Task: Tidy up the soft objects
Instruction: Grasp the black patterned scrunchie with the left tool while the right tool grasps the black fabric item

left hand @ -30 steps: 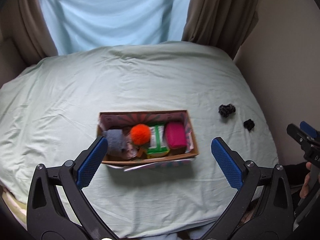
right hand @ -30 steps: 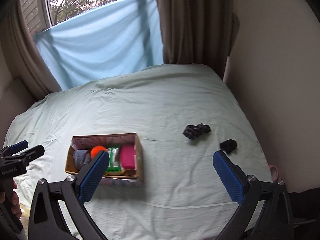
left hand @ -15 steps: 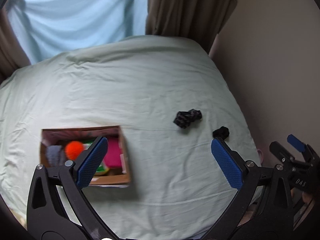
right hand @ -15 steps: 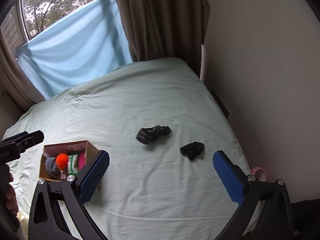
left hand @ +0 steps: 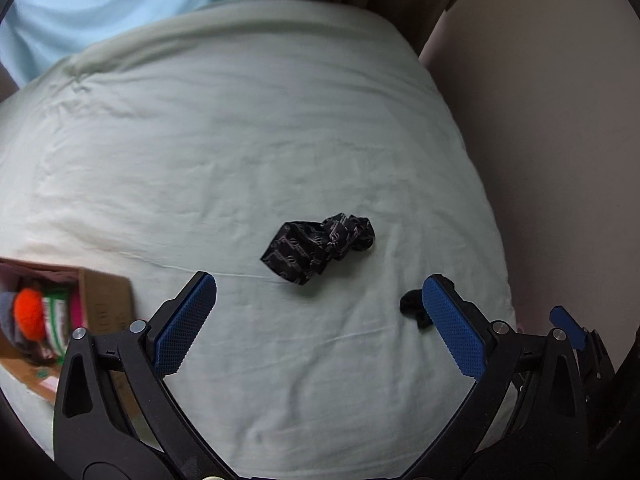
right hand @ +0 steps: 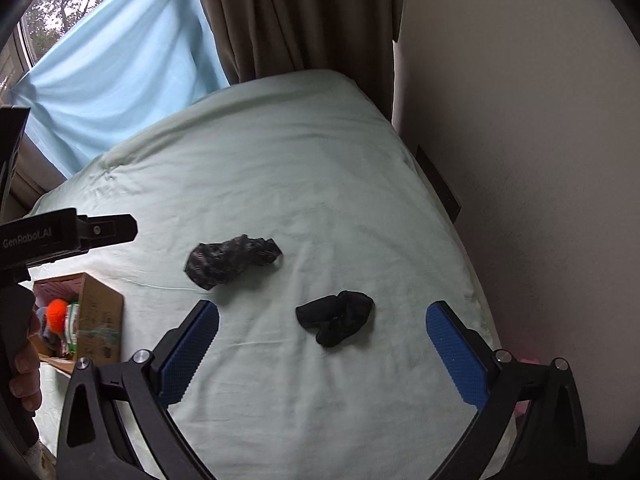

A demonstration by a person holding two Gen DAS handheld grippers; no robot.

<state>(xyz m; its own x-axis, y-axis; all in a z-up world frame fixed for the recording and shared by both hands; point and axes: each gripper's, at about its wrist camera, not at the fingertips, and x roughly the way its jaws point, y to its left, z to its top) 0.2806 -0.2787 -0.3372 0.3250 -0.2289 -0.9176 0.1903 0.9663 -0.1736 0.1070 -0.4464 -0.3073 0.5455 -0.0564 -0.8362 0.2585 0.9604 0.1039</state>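
A patterned black cloth (left hand: 320, 248) lies crumpled on the pale green bed, just beyond my open, empty left gripper (left hand: 318, 316). It also shows in the right wrist view (right hand: 232, 258). A small plain black sock (right hand: 338, 316) lies on the bed between the fingers of my open, empty right gripper (right hand: 322, 340); in the left wrist view the sock (left hand: 412, 306) is partly hidden behind the right finger. A cardboard box (left hand: 100, 292) at the left edge holds an orange pompom (left hand: 28, 314) and other soft items.
The bed (right hand: 300, 168) runs back to a blue sheet (right hand: 112, 88) and brown curtains (right hand: 296, 16). A wall (right hand: 520, 140) borders the bed's right side. The left gripper body (right hand: 60, 236) shows at the right wrist view's left edge.
Both grippers have swung right and moved closer to the bed. The box slid to the left edge of both views, and the two black items now lie close in front of the fingers.
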